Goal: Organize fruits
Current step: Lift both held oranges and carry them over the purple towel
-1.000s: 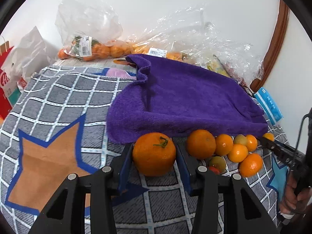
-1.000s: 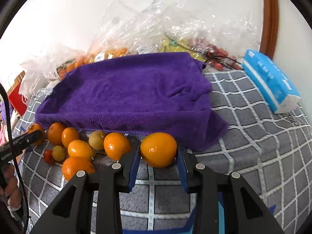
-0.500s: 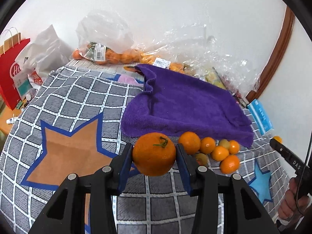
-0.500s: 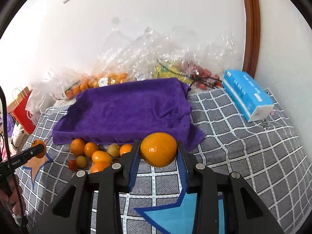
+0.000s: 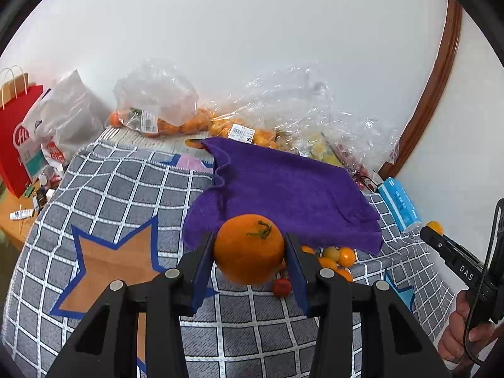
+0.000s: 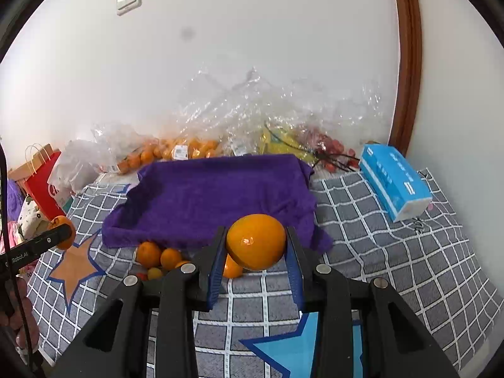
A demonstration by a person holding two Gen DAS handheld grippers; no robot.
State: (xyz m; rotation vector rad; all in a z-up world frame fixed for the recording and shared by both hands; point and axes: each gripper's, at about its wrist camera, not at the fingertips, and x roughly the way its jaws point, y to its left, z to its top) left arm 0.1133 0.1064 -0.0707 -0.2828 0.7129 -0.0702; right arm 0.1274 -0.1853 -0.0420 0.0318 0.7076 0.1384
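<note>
My left gripper [image 5: 249, 252] is shut on a large orange with a green stem [image 5: 249, 247], held high above the checked cloth. My right gripper [image 6: 255, 245] is shut on a smooth orange [image 6: 255, 241], also lifted. A purple towel [image 5: 283, 189] lies spread on the cloth; it also shows in the right wrist view [image 6: 217, 195]. Several small oranges and other small fruits [image 6: 157, 255] lie in a cluster at the towel's near edge, also seen in the left wrist view [image 5: 337, 258]. A small red fruit [image 5: 282, 286] lies by the left fingers.
Clear plastic bags of oranges and other fruit [image 6: 176, 151] lie along the wall behind the towel. A blue tissue pack [image 6: 393, 182] sits at the right. A red paper bag [image 5: 15, 138] and a white bag [image 5: 63, 119] stand at the left edge of the grey checked cloth [image 5: 126, 189].
Both grippers have risen and pulled back from the towel's edge, each carrying its orange; the towel and the fruit cluster now look smaller and farther below.
</note>
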